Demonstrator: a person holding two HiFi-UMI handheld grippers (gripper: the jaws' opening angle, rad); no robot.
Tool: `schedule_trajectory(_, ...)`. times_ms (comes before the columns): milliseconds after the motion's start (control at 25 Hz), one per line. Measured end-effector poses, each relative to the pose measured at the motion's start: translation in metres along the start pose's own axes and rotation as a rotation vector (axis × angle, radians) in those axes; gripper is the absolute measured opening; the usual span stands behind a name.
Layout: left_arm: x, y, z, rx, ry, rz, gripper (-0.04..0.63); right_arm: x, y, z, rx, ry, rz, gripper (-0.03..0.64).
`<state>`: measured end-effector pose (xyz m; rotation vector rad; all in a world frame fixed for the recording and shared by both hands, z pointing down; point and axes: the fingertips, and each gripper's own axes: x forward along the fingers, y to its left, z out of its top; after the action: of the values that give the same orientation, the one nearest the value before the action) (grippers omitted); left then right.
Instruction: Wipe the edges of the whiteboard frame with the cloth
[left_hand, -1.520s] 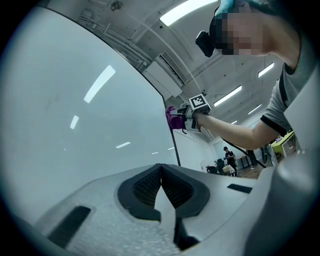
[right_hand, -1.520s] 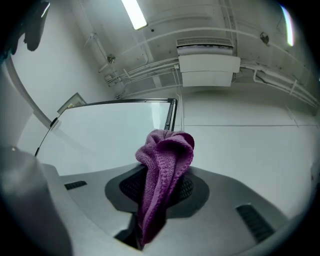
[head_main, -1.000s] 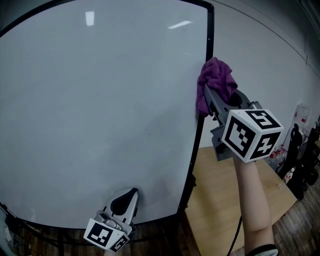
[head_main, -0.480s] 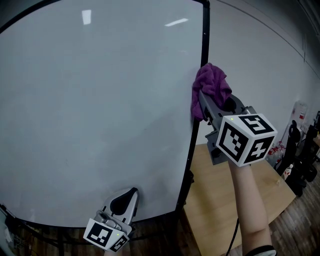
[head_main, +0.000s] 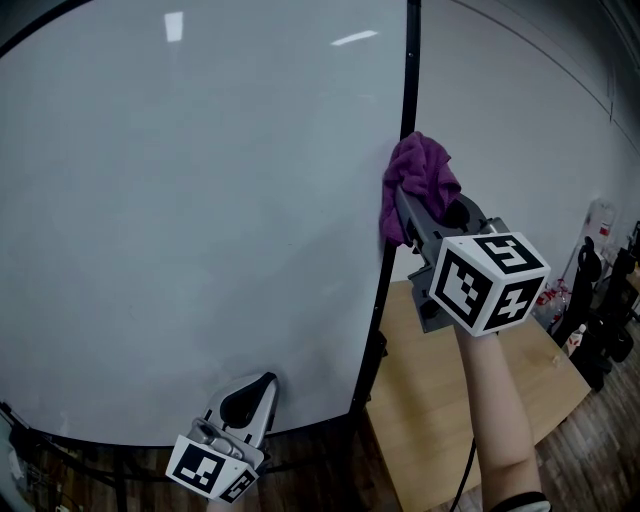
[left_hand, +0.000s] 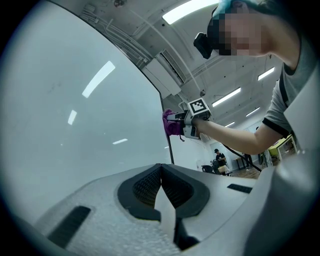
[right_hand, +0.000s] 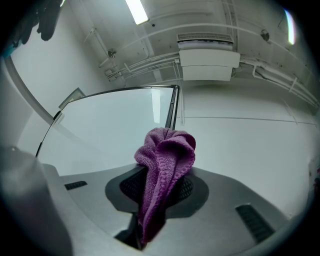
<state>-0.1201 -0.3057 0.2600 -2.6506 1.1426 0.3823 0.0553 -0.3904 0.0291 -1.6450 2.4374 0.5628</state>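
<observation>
A large whiteboard (head_main: 200, 200) with a thin black frame (head_main: 405, 90) fills the head view. My right gripper (head_main: 415, 205) is shut on a purple cloth (head_main: 418, 178), and the cloth presses against the frame's right edge about halfway up. In the right gripper view the purple cloth (right_hand: 164, 165) bulges up from between the jaws, with the black frame (right_hand: 171, 112) just beyond it. My left gripper (head_main: 250, 400) hangs shut and empty near the board's bottom edge. The left gripper view shows the right gripper (left_hand: 192, 117) and the purple cloth (left_hand: 172, 125) far off at the frame.
A wooden table (head_main: 450, 400) stands to the right, behind the board. Dark equipment (head_main: 600, 320) clutters the far right by a white wall (head_main: 520, 120). The board's stand legs (head_main: 60, 465) show at the bottom left. A person (left_hand: 217, 157) stands far back in the left gripper view.
The right gripper with the cloth has slid a little down and left along the frame's right edge. The left gripper has stayed in place.
</observation>
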Motion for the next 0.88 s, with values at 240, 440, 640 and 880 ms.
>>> schedule_trajectory(240,-0.006,-0.005,-0.004,-0.008,0.011,0.005,0.017,-0.005,0.004,-0.011,0.007,0.011,0.003,0.067)
schedule_trajectory(440,-0.008,-0.007,-0.009,-0.013,0.021,0.007,0.017,-0.006,0.004,-0.023,0.02,0.023,0.008,0.067)
schedule_trajectory(640,-0.015,-0.01,-0.01,-0.015,0.024,0.005,0.017,-0.009,0.012,-0.032,0.026,0.04,0.013,0.067)
schedule_trajectory(880,-0.012,-0.016,-0.014,-0.036,0.036,0.009,0.017,-0.009,0.009,-0.046,0.035,0.067,0.016,0.067)
